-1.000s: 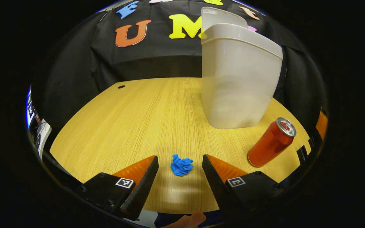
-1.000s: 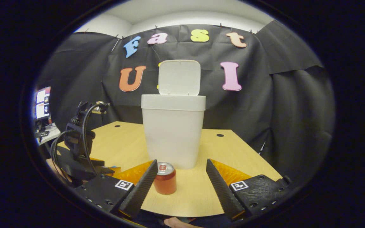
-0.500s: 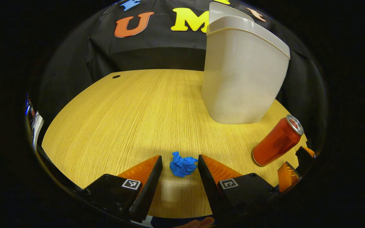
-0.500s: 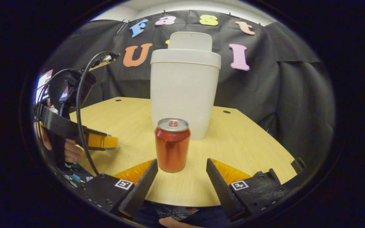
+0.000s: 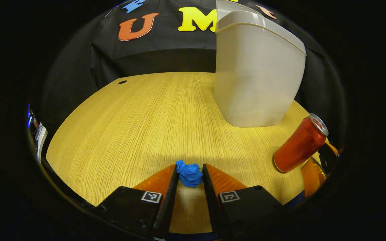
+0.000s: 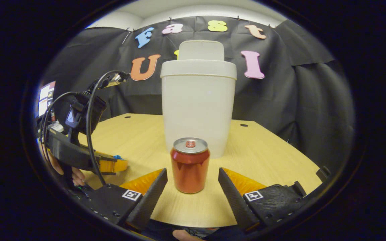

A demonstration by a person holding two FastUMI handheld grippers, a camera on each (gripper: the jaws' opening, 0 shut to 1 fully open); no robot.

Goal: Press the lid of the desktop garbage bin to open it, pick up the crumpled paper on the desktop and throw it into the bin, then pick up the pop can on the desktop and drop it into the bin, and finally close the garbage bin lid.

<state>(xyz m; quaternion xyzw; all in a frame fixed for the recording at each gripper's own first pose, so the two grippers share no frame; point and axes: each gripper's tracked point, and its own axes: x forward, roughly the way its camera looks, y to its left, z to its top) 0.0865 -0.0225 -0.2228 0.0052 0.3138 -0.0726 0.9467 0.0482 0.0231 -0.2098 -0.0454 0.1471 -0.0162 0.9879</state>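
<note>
The blue crumpled paper (image 5: 189,174) lies on the wooden table (image 5: 139,117) near its front edge. My left gripper (image 5: 189,167) is shut on it, both fingers touching its sides. The white bin (image 5: 256,73) stands at the back right with its lid (image 6: 201,50) raised. In the right gripper view the red pop can (image 6: 190,167) stands upright in front of the bin (image 6: 198,107). My right gripper (image 6: 192,171) is open, one fingertip on each side of the can, not touching it. The left gripper (image 6: 112,164) and the hand holding it appear at the left.
The can (image 5: 300,144) appears tilted at the right of the left gripper view, with a finger (image 5: 313,170) of the other gripper beside it. A cable hole (image 5: 122,82) sits at the table's far left corner, another (image 6: 244,125) behind the bin. A monitor (image 6: 45,103) stands beyond the left edge.
The left fingers have come together onto the blue paper, which stood free between them before. The right gripper dropped toward the can, then eased back slightly, staying open.
</note>
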